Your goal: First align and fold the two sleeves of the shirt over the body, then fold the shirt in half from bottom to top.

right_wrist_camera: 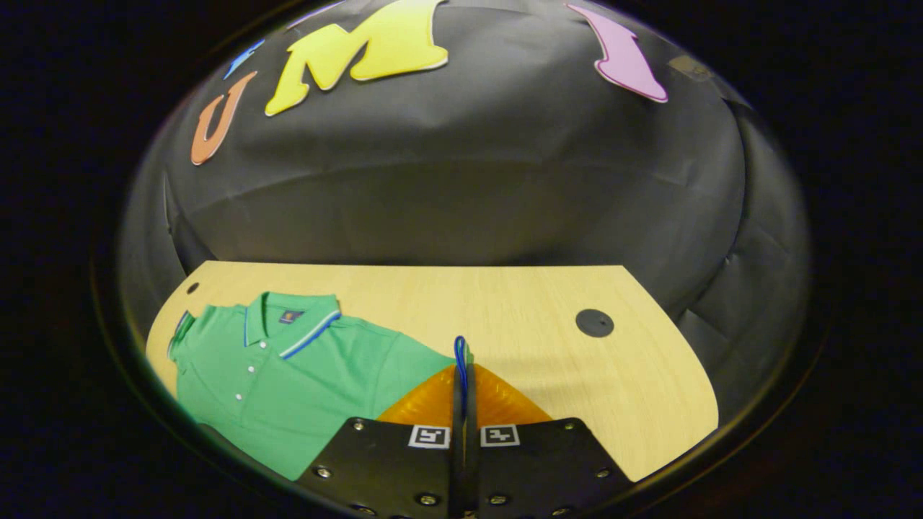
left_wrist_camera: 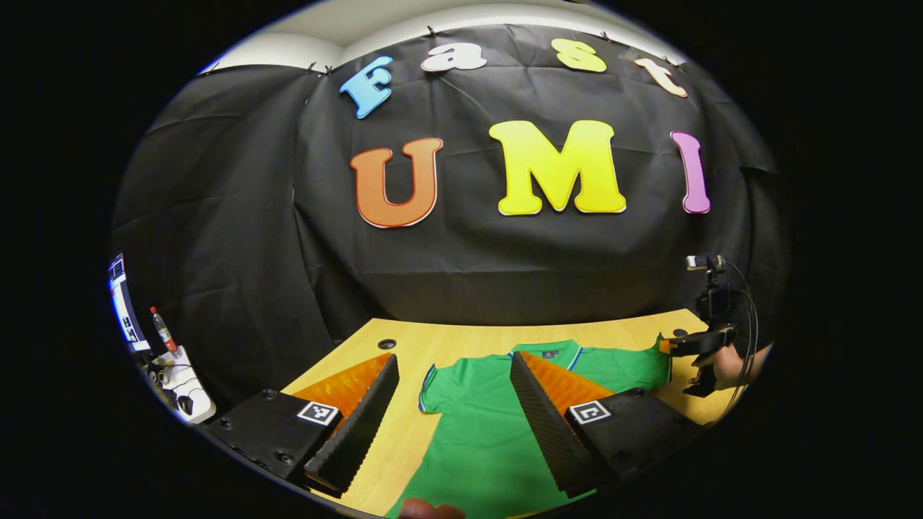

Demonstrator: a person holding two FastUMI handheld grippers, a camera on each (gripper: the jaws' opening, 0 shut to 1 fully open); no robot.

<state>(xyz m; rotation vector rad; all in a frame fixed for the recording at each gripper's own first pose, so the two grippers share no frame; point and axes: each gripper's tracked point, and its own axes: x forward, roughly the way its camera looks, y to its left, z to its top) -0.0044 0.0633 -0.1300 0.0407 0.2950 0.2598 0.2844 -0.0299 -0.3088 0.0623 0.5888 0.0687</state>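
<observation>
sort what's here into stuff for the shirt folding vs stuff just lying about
For the job:
green polo shirt
its sleeve, clamped in the right gripper
left gripper, open above the shirt

Lying about:
bottle
table grommet
wooden table

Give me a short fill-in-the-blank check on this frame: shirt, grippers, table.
1. The right gripper is shut on the edge of the shirt's ____.
2. The left gripper hangs over the green shirt with its jaws ____.
3. The shirt lies face up on a ____ table, its collar toward the booth wall.
4. In the right gripper view, a round black ____ sits in the tabletop off to the right of the fingers.

Missing words: sleeve; open; wooden; hole cover
</observation>
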